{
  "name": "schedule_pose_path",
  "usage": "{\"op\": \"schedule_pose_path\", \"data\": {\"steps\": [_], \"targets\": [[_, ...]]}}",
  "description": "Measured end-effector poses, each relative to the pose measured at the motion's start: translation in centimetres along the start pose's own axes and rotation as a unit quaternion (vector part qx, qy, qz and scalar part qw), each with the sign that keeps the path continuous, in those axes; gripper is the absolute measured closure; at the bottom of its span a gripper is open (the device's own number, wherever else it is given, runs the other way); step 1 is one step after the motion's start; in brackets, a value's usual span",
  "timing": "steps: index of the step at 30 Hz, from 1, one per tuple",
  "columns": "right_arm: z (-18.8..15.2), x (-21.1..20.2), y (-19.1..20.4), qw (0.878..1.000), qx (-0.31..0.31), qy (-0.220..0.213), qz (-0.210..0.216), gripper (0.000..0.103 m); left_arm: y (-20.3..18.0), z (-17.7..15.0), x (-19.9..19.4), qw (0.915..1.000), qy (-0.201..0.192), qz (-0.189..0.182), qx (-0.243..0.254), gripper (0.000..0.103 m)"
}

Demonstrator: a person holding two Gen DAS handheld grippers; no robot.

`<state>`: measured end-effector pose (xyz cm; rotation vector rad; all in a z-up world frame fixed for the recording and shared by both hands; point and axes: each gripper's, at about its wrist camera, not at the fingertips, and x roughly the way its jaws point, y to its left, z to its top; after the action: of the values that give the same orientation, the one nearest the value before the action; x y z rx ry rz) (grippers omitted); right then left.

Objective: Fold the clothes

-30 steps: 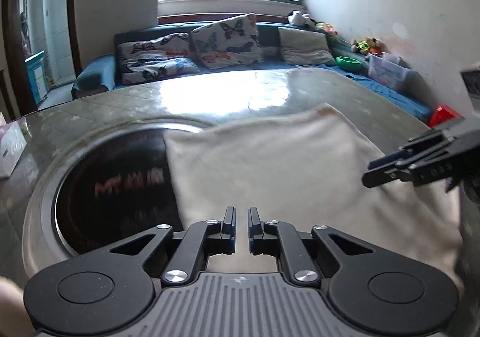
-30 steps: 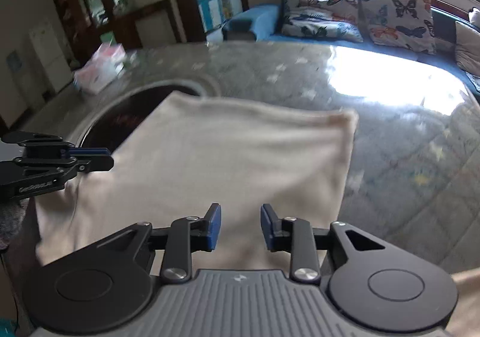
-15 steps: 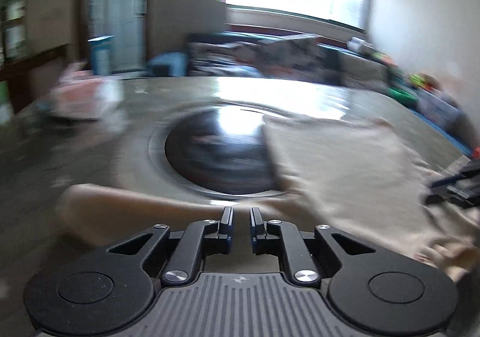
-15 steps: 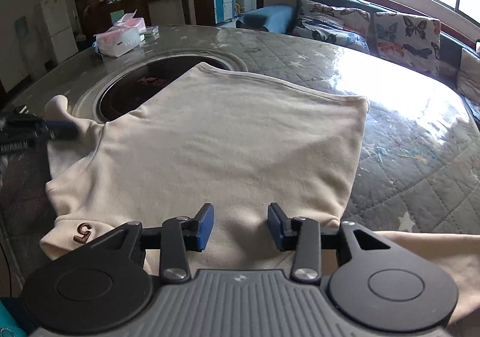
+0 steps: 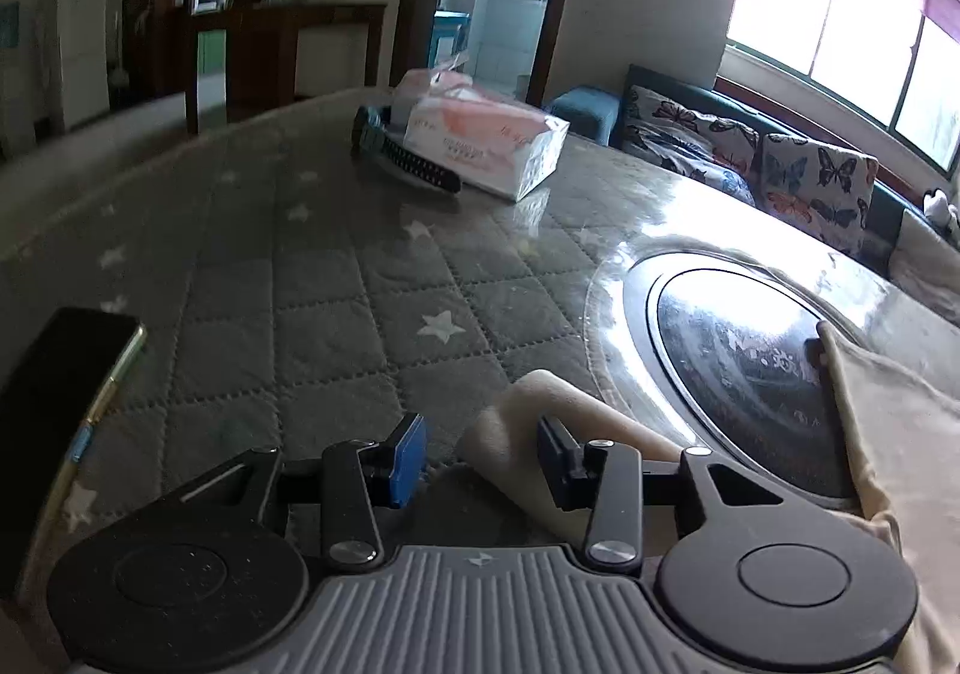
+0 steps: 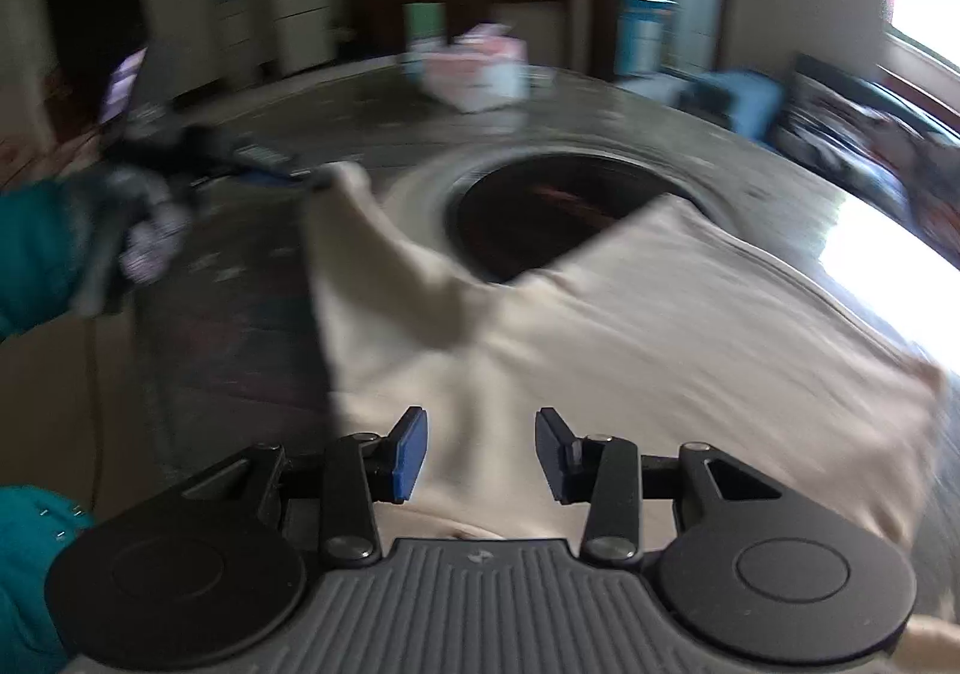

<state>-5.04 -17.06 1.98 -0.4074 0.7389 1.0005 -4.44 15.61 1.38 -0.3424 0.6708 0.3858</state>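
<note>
Phone [image 5: 57,410] lies dark at the table's near-left edge, well clear of the work. Farther back sits a tissue box [image 5: 480,143] w/ a black strap-like item just beside it; can't tell what that is. Table [image 5: 288,278] is round, covered by a grey quilted star-print cloth under a glossy sheet, w/ a dark inset disc [image 5: 744,368] at centre.

Cream sweatshirt [image 6: 630,326] lies spread on the near side of the table, body overlapping the disc's edge, one sleeve [image 5: 558,428] stretched out leftward.

Handling, as a guess: soft, light knit, limp, will sag and crease when lifted; slides easily on the glossy top. Best holds look like the cuff, or shoulder and hem corners, pinching both layers.

Left gripper [image 5: 480,458] is angled down at the sleeve end; jaws are opening, cuff lies between them, pads don't look to be pressing it. In the blurred right view a teal-sleeved arm [image 6: 36,260] reaches to that cuff.

Right gripper [image 6: 480,452] tilts down over the sweatshirt's near edge, jaws apart, nothing pinched, fabric below.
</note>
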Motion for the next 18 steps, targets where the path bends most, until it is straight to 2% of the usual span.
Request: {"op": "schedule_pose_path", "data": {"steps": [3,5,8,11,15,17,18], "targets": [[0.7,1.3,2.3,0.999,-0.043,0.004,0.015,0.063,0.3,-0.1,0.2,0.9997,0.008,-0.02,-0.011,0.091],[0.9,2.0,3.4,0.998,-0.066,0.007,0.02,0.063,0.4,-0.1,0.0,0.9996,0.003,-0.026,-0.012,0.097],[0.8,3.0,4.7,0.996,-0.09,0.013,0.024,0.064,0.5,0.5,-0.9,0.999,-0.016,-0.039,-0.015,0.099],[0.5,3.6,5.6,0.994,-0.106,0.019,0.023,0.065,-0.2,1.9,-3.0,0.9956,-0.062,-0.069,-0.005,0.099],[0.3,4.0,5.9,0.994,-0.106,0.025,0.027,0.065,-0.9,3.3,-7.0,0.9809,-0.147,-0.127,0.014,0.099],[0.2,4.0,5.9,0.994,-0.105,0.026,0.028,0.065,-0.8,2.8,-7.4,0.9807,-0.154,-0.115,0.033,0.099],[0.2,4.0,5.8,0.994,-0.104,0.027,0.03,0.065,-0.5,2.2,-6.8,0.9845,-0.138,-0.101,0.039,0.098]]}}
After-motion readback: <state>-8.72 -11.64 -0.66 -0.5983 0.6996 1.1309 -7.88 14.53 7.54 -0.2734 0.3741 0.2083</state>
